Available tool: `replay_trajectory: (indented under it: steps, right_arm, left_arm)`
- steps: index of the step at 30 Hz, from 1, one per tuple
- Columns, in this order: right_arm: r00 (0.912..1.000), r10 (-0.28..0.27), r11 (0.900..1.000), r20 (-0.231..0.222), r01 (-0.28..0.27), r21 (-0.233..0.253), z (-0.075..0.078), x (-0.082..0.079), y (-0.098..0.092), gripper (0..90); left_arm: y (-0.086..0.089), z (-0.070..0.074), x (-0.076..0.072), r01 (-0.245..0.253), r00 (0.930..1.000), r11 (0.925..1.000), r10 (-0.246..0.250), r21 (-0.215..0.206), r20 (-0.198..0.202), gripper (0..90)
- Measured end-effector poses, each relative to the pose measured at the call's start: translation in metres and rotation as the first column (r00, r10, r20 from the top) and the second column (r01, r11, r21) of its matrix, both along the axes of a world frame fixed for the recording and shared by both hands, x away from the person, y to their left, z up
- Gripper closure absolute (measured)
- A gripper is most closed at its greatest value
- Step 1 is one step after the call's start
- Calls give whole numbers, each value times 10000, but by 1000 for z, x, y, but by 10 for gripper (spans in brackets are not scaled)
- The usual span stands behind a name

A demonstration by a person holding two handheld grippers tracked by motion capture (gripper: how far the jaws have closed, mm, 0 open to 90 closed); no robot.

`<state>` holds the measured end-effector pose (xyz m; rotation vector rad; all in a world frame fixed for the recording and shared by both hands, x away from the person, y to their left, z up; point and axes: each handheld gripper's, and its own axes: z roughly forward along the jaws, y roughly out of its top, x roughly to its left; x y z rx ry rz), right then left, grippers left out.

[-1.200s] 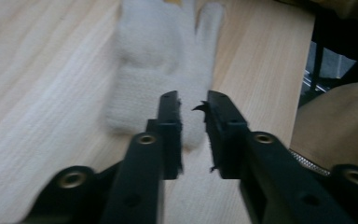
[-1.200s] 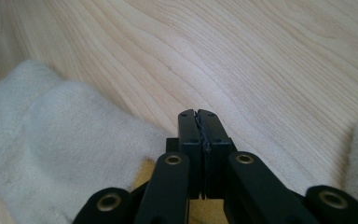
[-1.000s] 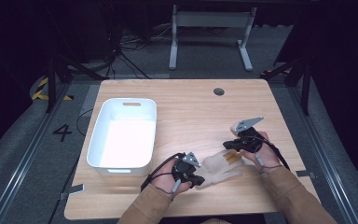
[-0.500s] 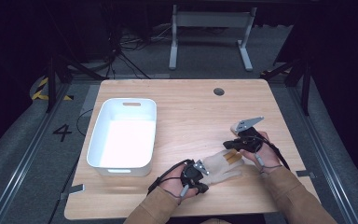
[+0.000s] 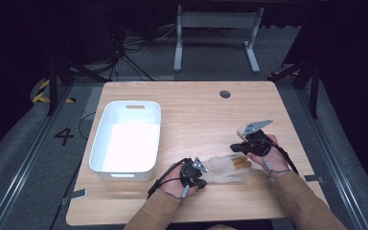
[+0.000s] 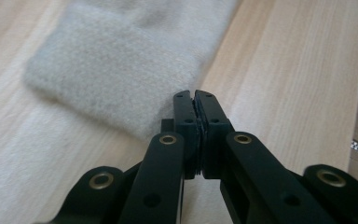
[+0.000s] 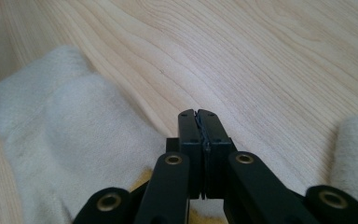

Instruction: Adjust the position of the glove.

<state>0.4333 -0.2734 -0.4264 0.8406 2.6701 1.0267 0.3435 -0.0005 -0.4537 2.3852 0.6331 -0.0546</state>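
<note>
High view first: the one piece of writing you can read is a painted "4" (image 5: 64, 136) on the grey floor to the left of the table (image 5: 191, 103); nothing on the things you are handling carries a label.

Your left gripper (image 5: 197, 173) sits near the front edge of the table, just right of the white plastic bin (image 5: 126, 140), and its tip meets the left end of the cream fuzzy glove (image 5: 225, 169). In the left gripper view its jaws are pressed flat together, and the glove's cuff (image 6: 107, 79) lies right against their tip, slightly to the left; you cannot tell from that view whether any fabric is pinched between them.

Your right gripper (image 5: 237, 148) is at the glove's right end, where the glove's fingers spread toward your right hand (image 5: 263, 155). In the right gripper view the jaws are likewise closed against each other, with pale glove fabric (image 7: 65, 140) bunched to the left and beneath them, a yellowish patch (image 7: 145, 179) showing low beside the jaws, and more fabric at the right edge. Whether they grip cloth is not clear.

The glove lies flat on the wood between both grippers, at the near middle of the table, apart from the bin.
</note>
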Motion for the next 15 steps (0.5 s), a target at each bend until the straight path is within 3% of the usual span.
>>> replay_trajectory:
  steps: [4, 8, 15]
  right_arm:
    - [10000, -31, 10000, 46, 31, 4, 1, -1, -1, 894]
    - [10000, -61, 10000, 28, 61, 3, 1, -1, -1, 894]
    - [9999, -79, 9999, 103, 79, 75, 4, -2, -3, 894]
  left_arm:
    - [5, -1, 5, -380, 9991, 9993, 381, -39, 194, 876]
    - [8, -2, 7, -462, 9986, 9989, 462, -38, 249, 868]
    - [12, 7, 5, -475, 9989, 9982, 475, -368, -3, 812]
